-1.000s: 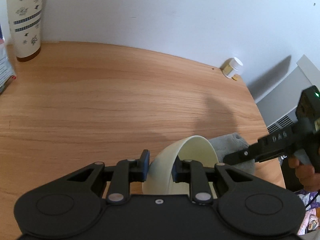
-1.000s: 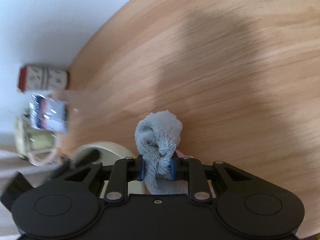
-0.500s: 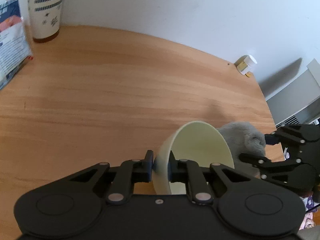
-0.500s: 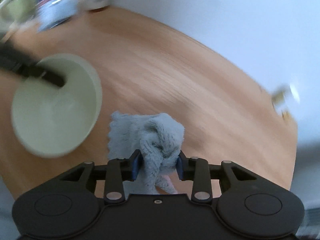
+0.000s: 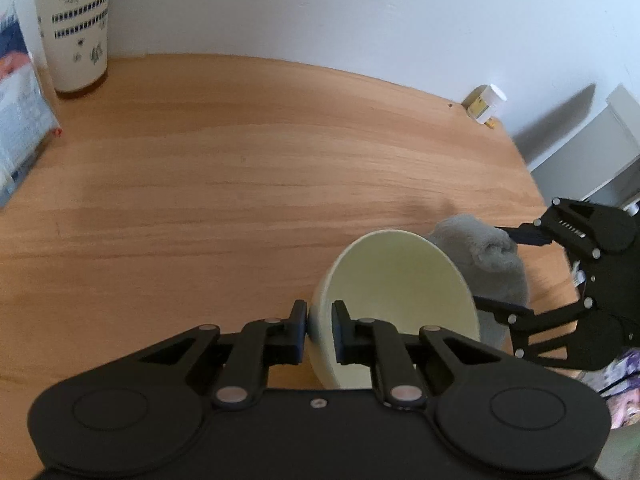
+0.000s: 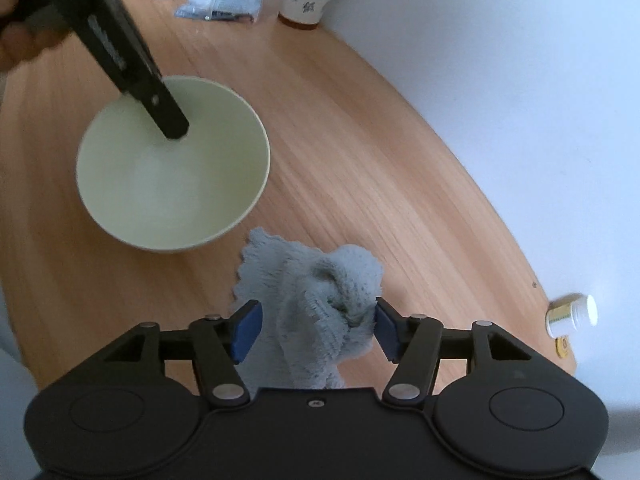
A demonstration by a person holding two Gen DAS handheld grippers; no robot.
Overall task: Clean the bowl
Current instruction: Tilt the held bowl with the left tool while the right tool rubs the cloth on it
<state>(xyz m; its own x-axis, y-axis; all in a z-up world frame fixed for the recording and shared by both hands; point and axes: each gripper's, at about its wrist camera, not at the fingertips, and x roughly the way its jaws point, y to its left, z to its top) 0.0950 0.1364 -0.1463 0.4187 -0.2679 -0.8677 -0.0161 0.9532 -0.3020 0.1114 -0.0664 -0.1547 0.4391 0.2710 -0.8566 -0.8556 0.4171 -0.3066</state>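
Pinching the bowl (image 5: 396, 280) wall, the left gripper (image 5: 320, 320) tilted it, empty, on the wooden table (image 5: 240, 184). Beside the bowl, the right gripper's (image 6: 316, 324) jaws were opening around the grey cloth (image 6: 320, 300), white wall behind

Blurred hand (image 6: 16, 40) and packet (image 5: 20, 128), both edge-cropped.

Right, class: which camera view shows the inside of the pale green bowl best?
The right wrist view: the pale green bowl faces the camera, its whole interior visible. The left wrist view sees the bowl edge-on; the left hand-held gripper, pinching the rim, hides part.
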